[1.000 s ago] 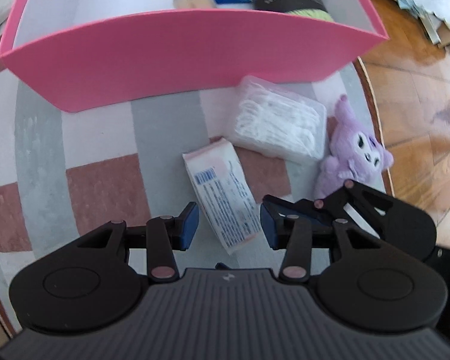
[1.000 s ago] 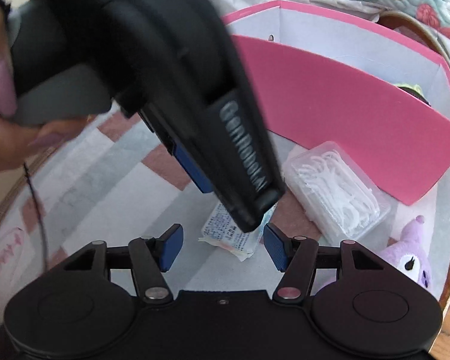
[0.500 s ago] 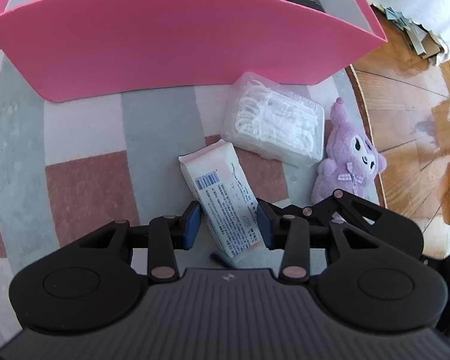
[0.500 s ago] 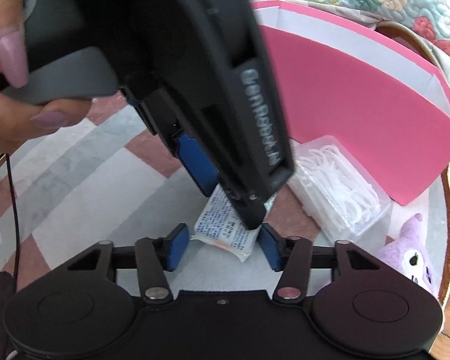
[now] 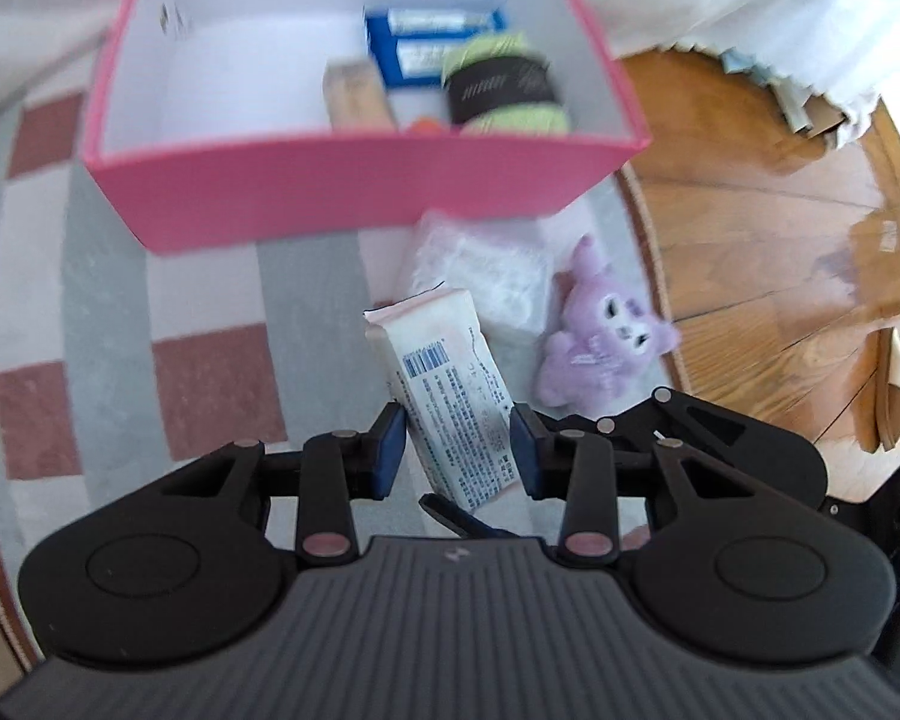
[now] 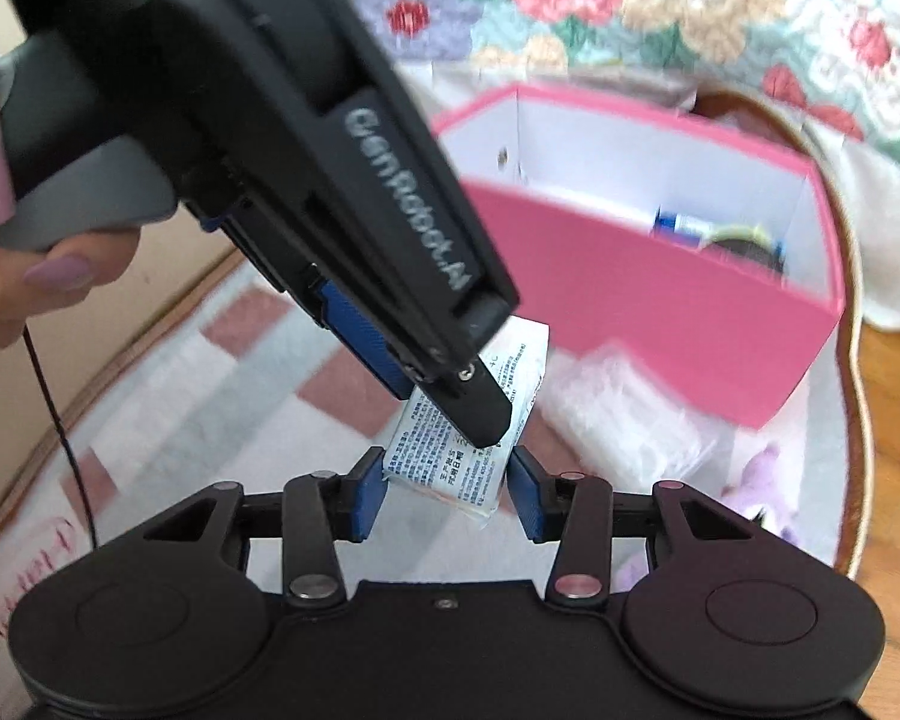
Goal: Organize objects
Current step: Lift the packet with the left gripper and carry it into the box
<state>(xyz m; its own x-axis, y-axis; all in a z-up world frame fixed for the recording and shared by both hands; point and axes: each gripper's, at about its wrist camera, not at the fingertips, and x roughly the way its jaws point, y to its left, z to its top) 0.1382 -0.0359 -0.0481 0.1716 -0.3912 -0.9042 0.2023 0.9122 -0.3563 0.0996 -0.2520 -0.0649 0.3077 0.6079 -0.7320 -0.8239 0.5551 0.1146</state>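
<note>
Both grippers were closed on one white packet, probably because a soft, flat pack is steadier when held at two places. In the left wrist view the left gripper sat low and central, its blue pads nearly shut on the packet's near end. In the right wrist view the right gripper at lower centre had just been closing and pinched the packet's other end, just beneath the left tool. The packet hung clear of the checked rug, with the open pink box in the upper part of the frame, likely its destination. A clear plastic case and a purple plush toy lay on the rug just below the box. The packet bore a blue barcode and small print too fine to read. The left tool's side read "GenRobot.AI".
</note>
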